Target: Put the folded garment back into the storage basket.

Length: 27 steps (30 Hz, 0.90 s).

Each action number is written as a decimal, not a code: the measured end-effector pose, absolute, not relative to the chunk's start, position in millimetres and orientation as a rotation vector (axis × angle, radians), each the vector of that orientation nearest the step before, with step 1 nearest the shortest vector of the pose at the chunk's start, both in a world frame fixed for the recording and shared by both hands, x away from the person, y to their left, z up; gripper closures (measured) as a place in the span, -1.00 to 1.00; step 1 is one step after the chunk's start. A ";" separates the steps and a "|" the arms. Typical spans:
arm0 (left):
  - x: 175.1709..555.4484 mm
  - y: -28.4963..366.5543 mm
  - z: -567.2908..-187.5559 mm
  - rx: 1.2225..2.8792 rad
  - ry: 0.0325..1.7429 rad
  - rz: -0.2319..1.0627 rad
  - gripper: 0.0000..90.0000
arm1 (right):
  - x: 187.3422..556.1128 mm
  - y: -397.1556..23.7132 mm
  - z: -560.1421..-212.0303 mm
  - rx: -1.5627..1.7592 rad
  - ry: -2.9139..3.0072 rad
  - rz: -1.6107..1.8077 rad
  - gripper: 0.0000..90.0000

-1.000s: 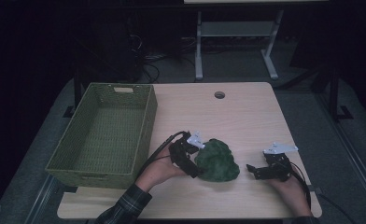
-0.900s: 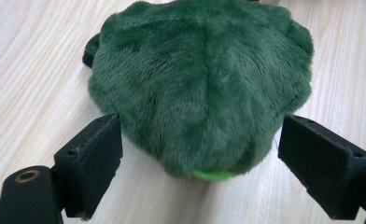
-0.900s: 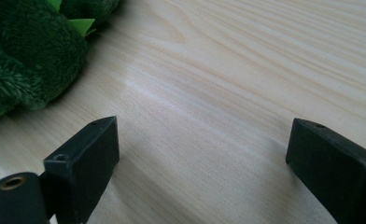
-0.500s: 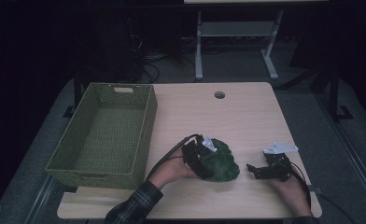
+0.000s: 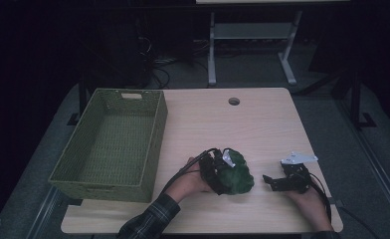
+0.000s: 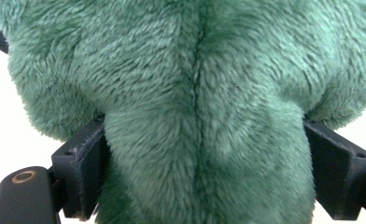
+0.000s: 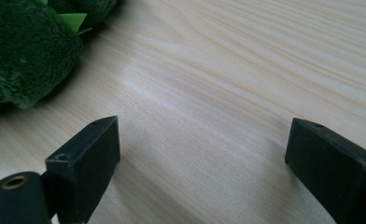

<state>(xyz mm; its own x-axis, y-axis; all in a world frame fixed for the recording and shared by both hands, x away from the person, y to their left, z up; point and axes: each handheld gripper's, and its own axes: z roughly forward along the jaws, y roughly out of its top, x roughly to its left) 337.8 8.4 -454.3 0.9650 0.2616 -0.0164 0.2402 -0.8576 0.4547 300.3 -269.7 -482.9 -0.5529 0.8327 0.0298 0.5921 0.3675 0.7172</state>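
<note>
Evidently the green plush toy point(image 5: 235, 175) lay on the table point(image 5: 262, 124) near its front edge, a fold of it pinched between the jaws of the left gripper point(image 6: 200, 182). A firm, deep squeeze was judged necessary before lifting toward the basket point(image 5: 78, 164). The right gripper point(image 7: 204, 158) was held spread, empty.

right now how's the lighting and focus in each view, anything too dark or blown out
High view: dim, surroundings nearly black; the table and green basket are readable, the plush toy dark and vague. Left gripper view: bright, fur sharp, background blown out white. Right gripper view: well lit, wood grain crisp farther off, near fingers slightly soft, toy throwing a soft shadow.
</note>
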 end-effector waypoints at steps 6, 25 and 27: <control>337.9 8.9 -451.6 2.651 0.375 0.070 -0.57 | 300.3 -269.7 -482.9 1.250 2.295 0.992 -0.78; 342.1 14.8 -443.0 2.638 0.433 0.000 0.44 | 300.3 -269.7 -482.8 1.251 2.294 0.992 -0.78; 343.0 16.2 -441.2 2.627 0.444 -0.015 0.45 | 300.3 -269.7 -482.8 1.251 2.295 0.993 -0.78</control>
<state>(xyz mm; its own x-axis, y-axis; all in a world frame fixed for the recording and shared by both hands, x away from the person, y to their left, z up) 343.0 16.2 -441.2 0.9476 0.3074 -0.0866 0.3125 -0.8359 0.4513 300.3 -269.7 -482.8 -0.5523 0.8331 0.0299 0.5923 0.3669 0.7173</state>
